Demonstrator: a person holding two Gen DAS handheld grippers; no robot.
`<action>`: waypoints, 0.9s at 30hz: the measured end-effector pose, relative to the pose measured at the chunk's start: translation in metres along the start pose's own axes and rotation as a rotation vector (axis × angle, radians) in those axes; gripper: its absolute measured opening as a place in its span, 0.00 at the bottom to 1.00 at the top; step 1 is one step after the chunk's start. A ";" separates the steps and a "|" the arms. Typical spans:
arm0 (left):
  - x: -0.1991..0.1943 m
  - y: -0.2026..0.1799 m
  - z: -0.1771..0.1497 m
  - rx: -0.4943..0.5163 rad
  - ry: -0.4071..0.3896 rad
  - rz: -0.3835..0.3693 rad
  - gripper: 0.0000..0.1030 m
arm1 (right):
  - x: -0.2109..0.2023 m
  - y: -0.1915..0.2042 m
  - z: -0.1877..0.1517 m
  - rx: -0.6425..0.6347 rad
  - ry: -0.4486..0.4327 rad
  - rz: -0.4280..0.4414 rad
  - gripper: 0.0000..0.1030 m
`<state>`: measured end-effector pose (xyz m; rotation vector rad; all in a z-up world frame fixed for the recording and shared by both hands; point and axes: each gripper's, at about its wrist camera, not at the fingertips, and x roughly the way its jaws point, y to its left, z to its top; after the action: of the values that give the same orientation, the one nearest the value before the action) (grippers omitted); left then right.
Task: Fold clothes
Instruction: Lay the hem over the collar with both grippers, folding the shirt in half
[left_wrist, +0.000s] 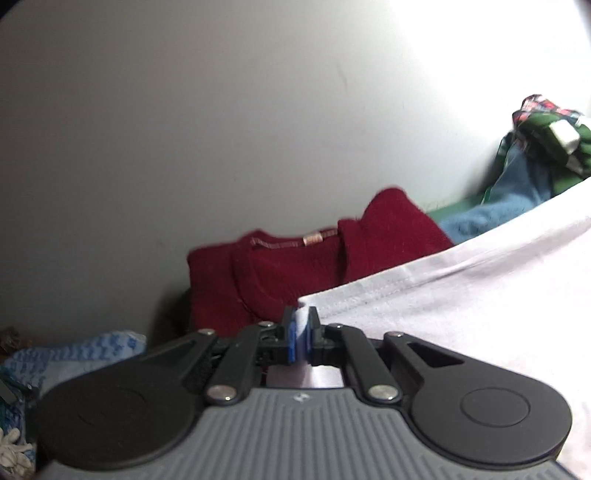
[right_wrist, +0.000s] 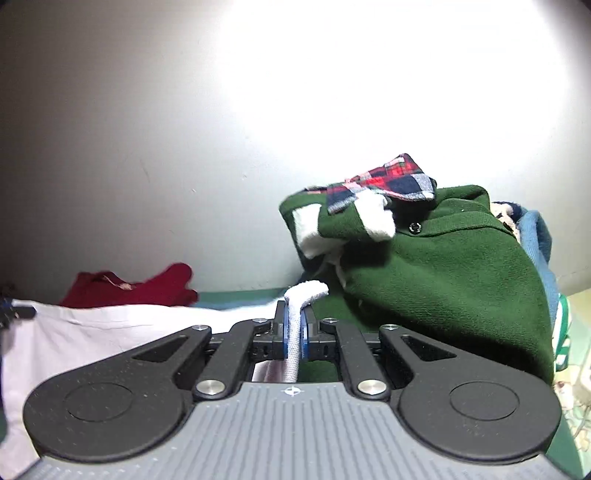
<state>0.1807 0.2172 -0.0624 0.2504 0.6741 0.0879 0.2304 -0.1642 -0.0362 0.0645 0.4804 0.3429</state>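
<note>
A white garment is stretched between my two grippers. My left gripper is shut on one corner of it, and the cloth runs off to the right. My right gripper is shut on another bunched edge of the white garment, which spreads off to the left; a fold of cloth sticks up past the fingertips. A dark red sweater lies folded against the wall behind the left gripper and shows far left in the right wrist view.
A pile of unfolded clothes stands by the wall: a green garment with a red plaid piece on top and a blue one beside it. Light blue patterned cloth lies at lower left. The grey wall is close behind.
</note>
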 end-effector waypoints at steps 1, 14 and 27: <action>0.010 0.000 0.001 0.000 0.018 0.007 0.03 | 0.011 0.000 -0.006 -0.017 0.040 -0.022 0.07; 0.003 0.013 -0.023 -0.045 0.038 -0.004 0.32 | -0.012 0.040 -0.025 -0.298 -0.083 -0.355 0.63; -0.025 -0.040 -0.049 0.051 0.067 -0.242 0.20 | 0.059 0.090 -0.072 -0.219 0.328 0.100 0.23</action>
<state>0.1303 0.1846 -0.0940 0.2135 0.7694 -0.1536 0.2183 -0.0611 -0.1128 -0.1843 0.7625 0.5058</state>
